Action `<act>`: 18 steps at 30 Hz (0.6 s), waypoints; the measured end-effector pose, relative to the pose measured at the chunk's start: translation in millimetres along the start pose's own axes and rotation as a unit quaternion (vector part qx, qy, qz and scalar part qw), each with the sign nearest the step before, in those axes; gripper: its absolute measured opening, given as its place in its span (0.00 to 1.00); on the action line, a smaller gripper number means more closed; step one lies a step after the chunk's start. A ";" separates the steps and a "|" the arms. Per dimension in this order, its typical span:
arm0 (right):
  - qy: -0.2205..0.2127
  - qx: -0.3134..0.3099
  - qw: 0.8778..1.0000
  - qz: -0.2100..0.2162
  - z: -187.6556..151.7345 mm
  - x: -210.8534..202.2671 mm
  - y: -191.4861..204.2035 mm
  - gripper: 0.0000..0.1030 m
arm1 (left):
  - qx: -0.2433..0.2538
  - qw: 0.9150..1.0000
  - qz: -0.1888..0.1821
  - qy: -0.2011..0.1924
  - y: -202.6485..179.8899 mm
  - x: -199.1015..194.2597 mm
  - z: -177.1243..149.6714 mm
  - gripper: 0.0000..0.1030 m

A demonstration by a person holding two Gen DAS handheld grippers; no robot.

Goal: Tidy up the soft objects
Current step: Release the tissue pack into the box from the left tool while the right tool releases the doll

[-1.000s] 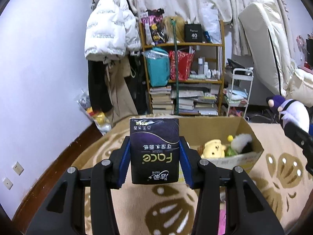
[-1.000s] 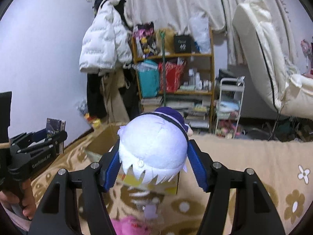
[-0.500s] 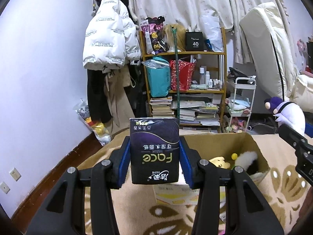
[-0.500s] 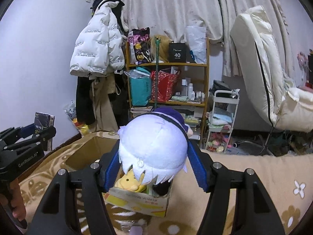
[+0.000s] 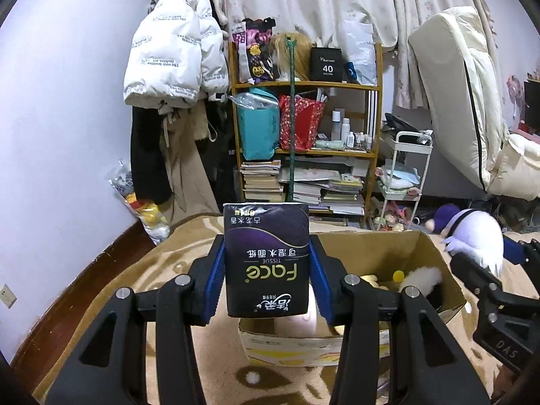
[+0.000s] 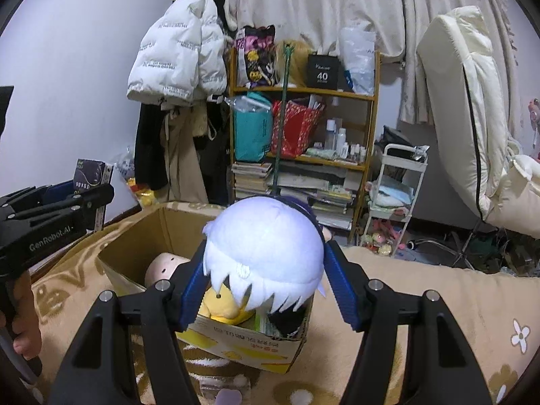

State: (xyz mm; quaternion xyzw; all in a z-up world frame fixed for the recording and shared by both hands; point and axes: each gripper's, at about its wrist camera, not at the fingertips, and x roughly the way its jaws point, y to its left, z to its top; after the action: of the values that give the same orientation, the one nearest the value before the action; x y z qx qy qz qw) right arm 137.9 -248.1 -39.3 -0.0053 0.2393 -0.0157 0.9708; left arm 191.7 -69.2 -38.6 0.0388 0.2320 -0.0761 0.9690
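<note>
Left gripper (image 5: 267,266) clamps a dark tissue pack (image 5: 266,260); right gripper (image 6: 266,281) clamps a white-haired plush doll (image 6: 265,256); both held above the open cardboard box (image 6: 135,239) on the blanket (image 6: 438,290)

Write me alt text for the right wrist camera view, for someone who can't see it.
The right gripper holds a white-haired plush doll above an open cardboard box sitting on a tan patterned blanket; a yellow plush lies inside. At the left edge, the left gripper holds a dark tissue pack, with a cluttered bookshelf behind.
</note>
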 end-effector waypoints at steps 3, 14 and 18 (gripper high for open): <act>0.011 0.004 1.000 0.004 -3.1 7.1 -1.3 0.67 | -0.006 1.000 -0.009 0.009 1.3 6.6 -1.7 0.44; 0.034 0.020 0.998 0.043 -13.0 20.3 -3.4 0.67 | 0.005 0.998 -0.052 0.032 -9.7 19.7 -12.7 0.44; 0.036 0.024 0.998 0.048 -14.5 18.8 -3.8 0.67 | 0.012 0.997 -0.062 0.037 -17.7 23.8 -14.3 0.44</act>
State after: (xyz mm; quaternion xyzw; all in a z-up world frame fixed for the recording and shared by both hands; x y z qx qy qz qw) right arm 147.7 -252.6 -60.8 0.0304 0.2732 0.0252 0.9612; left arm 203.4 -88.1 -62.8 0.0387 0.2692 -0.1373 0.9525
